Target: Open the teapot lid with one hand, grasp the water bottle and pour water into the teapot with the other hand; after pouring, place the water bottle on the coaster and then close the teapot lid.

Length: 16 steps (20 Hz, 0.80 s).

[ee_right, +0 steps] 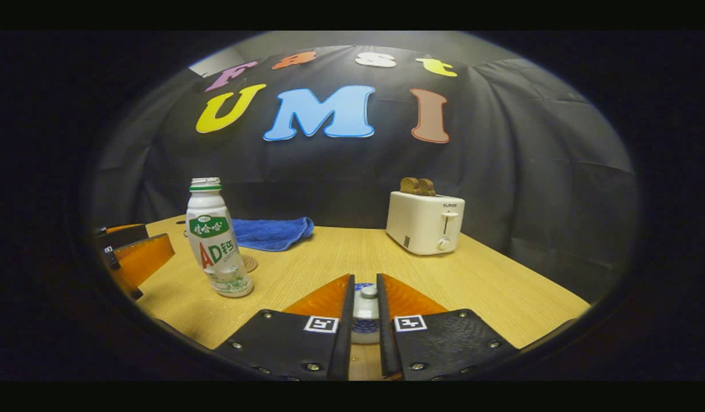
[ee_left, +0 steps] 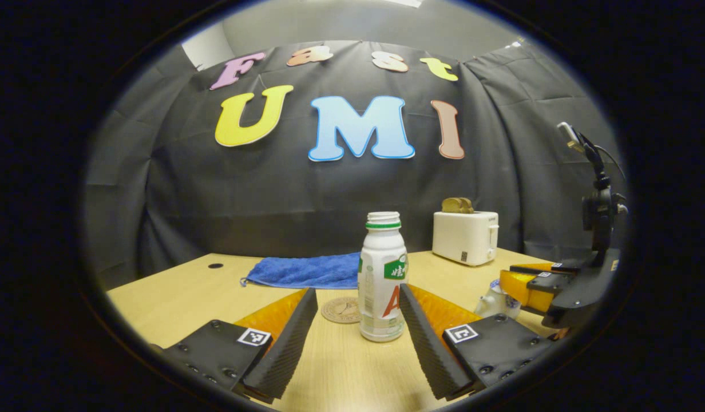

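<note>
A white water bottle [ee_left: 382, 274] with a green label and no cap stands upright on the wooden table. My left gripper [ee_left: 358, 294] is open, one finger on each side of the bottle, and the bottle sits nearer the right finger. A round coaster [ee_left: 341, 310] lies just behind and left of it. In the right gripper view my right gripper [ee_right: 365, 281] is closed on the white teapot lid [ee_right: 365, 312], whose knob shows between the fingers. The teapot [ee_left: 494, 300] sits at the right under the right gripper [ee_left: 521, 283]. The bottle [ee_right: 215, 240] and the left gripper [ee_right: 132, 254] show at the left.
A blue towel [ee_left: 307, 270] lies at the back of the table [ee_left: 175, 292]. A white toaster [ee_left: 466, 236] with bread in it stands at the back right. The toaster [ee_right: 424, 223] has bare tabletop [ee_right: 501, 286] in front of it.
</note>
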{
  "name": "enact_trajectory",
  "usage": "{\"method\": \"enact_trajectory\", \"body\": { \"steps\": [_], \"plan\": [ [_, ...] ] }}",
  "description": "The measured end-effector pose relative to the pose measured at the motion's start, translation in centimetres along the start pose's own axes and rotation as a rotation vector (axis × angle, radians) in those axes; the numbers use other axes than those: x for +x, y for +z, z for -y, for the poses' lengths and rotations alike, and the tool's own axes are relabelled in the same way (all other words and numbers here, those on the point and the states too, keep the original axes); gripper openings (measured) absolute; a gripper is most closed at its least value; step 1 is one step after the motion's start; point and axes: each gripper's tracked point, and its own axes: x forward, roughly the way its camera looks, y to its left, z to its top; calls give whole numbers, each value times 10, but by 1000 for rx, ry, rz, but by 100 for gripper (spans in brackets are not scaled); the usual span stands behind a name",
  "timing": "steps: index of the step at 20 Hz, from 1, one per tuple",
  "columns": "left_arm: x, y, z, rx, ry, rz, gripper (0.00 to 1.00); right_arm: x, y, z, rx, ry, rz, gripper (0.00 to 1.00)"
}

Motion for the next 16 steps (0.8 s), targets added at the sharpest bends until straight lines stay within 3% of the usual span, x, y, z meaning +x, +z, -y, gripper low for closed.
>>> {"method": "enact_trajectory", "body": {
  "steps": [1, 2, 3, 5, 6, 7, 8, 15, 16],
  "plan": [
    [1, 1, 0, 0, -2, -1, 100, -2, 4, 3, 12, -3, 15, 21],
    [2, -1, 0, 2, -4, 0, 97, 5, 2, 6, 38, 8, 11, 21],
    [3, 1, 1, 6, -6, 2, 94, 2, 5, 6, 45, 11, 14, 2],
    [7, 0, 3, 18, -13, 8, 95, 3, 3, 4, 31, 12, 12, 2],
    [9, -1, 6, 25, -21, 10, 89, 3, 4, 4, 34, 16, 16, 0],
    [10, 0, 9, 26, -32, 12, 94, 1, 7, 2, 41, 23, 25, 19],
    [12, 1, 14, 21, -47, 17, 100, 0, 8, 2, 44, 26, 34, 2],
    [42, 9, 30, 31, -114, 50, 100, -3, 10, 1, 41, 36, 44, 2],
    [49, 9, 32, 37, -125, 46, 95, -4, 10, 1, 42, 37, 45, 2]
  ]
}}
